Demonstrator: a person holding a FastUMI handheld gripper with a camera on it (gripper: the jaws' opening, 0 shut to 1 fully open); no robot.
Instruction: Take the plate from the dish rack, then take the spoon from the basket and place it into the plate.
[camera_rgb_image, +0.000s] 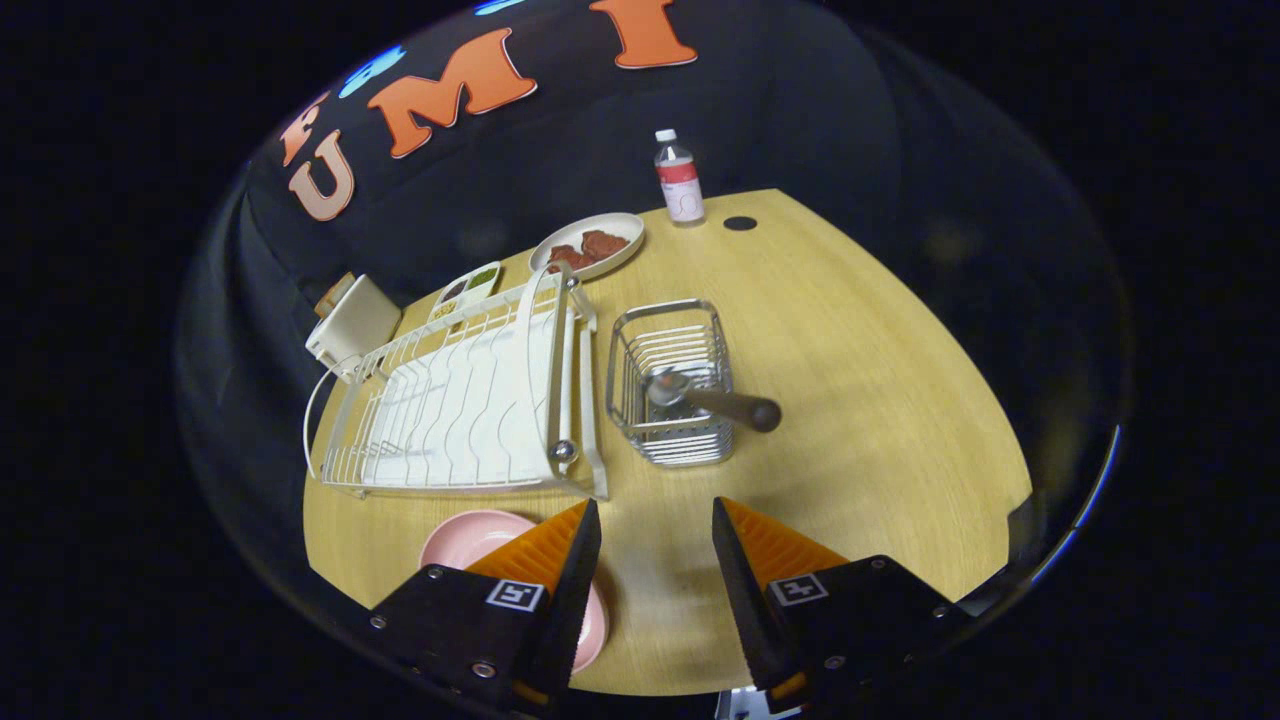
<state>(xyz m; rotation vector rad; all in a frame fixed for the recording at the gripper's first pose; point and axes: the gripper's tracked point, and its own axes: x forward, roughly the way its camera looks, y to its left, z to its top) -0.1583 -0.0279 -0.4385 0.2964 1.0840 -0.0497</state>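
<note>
A wooden table (860, 400) is seen spread beneath the camera, carrying everything in the scene. The largest thing on it is a white wire dish rack (465, 405), set on the left side, with no plate standing in its slots. Just right of the rack a metal wire basket (672, 385) stands upright; the spoon (705, 398) lies inside it, bowl down in the basket and dark handle leaning out over the right rim. The pink plate (470, 535) is found flat on the table near the camera, just in front of the rack and partly hidden under the left finger. At the far side, a pale dish (590, 245) holding reddish-brown pieces is placed beyond the rack, with a small divided tray (468, 288) to its left and a white boxy object (352, 322) at the rack's far left corner (what it is cannot be told). A small bottle (678, 178) with a white cap is stood at the far edge, near a dark round hole in the tabletop. The gripper (655, 525) is held above the near table with its jaws released, spread apart with nothing between them, bare wood showing in the gap.
</note>
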